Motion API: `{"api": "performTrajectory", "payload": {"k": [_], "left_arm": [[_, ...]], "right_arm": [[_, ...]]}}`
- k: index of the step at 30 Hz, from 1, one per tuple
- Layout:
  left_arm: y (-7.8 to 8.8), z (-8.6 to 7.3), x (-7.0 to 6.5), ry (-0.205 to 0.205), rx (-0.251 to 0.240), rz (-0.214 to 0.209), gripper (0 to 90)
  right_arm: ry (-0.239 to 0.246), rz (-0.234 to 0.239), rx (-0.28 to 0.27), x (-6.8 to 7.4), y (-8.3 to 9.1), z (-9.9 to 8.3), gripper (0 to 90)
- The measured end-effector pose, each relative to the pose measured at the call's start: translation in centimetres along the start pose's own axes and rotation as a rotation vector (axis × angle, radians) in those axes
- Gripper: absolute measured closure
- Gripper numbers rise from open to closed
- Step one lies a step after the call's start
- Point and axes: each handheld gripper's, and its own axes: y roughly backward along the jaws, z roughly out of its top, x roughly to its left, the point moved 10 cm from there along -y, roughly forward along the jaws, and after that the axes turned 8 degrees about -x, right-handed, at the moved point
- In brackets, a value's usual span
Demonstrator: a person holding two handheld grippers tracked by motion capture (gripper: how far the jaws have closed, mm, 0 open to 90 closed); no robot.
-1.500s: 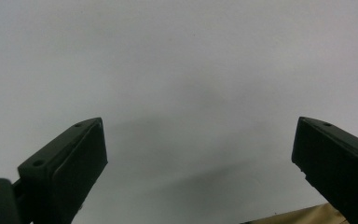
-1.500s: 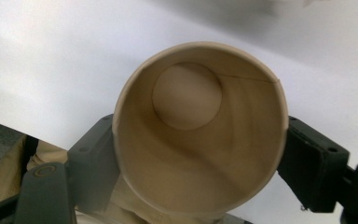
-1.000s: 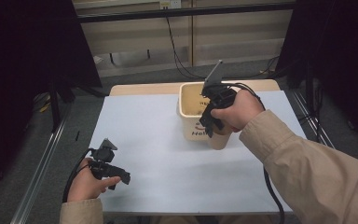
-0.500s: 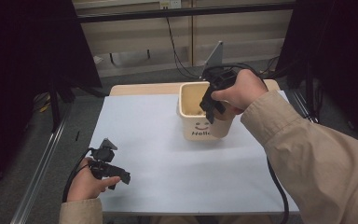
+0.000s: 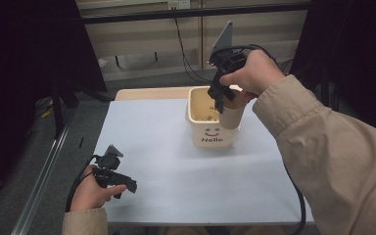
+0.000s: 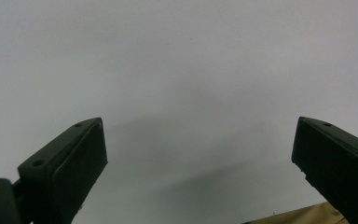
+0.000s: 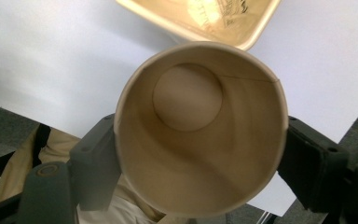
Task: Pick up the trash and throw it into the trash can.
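Can't really make out what's lying at the bottom of the cream bin [image 5: 196,122] past the right gripper [image 5: 219,100]; just dark specks from above, and the right gripper view cuts the bin off at the top edge, its printed stuff inside too blurry to read. The paper cup [image 7: 200,130] between those jaws hides most of both pads, and its lower rim runs out of frame. Over on the left gripper [image 6: 198,158], both jaws are cropped at the bottom, plus a tan sliver [image 6: 298,218] beside the right-hand jaw that I can't identify.
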Motion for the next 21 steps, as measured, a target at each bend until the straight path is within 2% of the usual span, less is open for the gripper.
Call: {"api": "performTrajectory", "payload": {"k": [10, 15, 19, 20, 21], "left_arm": [[-0.1, 0.0, -0.3, 0.019, 0.001, -0.011, 3.0], [-0.1, 0.0, 0.1, 0.001, 0.007, -0.006, 3.0], [-0.1, 0.1, 0.1, -0.002, 0.005, -0.005, 3.0], [-0.2, 0.1, -0.2, 0.015, -0.004, -0.010, 3.0], [-0.1, 0.0, -0.2, 0.006, 0.008, -0.015, 3.0]], "right_arm": [[-0.010, -0.005, 0.008, -0.4, 1.2, 1.2, 22.1], [-0.005, -0.014, -0.001, -0.7, 1.5, 1.7, 22.1], [-0.008, -0.020, -0.005, -0.9, 1.6, 2.0, 22.1], [-0.006, -0.018, -0.007, -0.9, 1.6, 2.1, 22.1], [-0.009, -0.020, -0.008, -0.9, 1.5, 2.2, 22.1]]}}
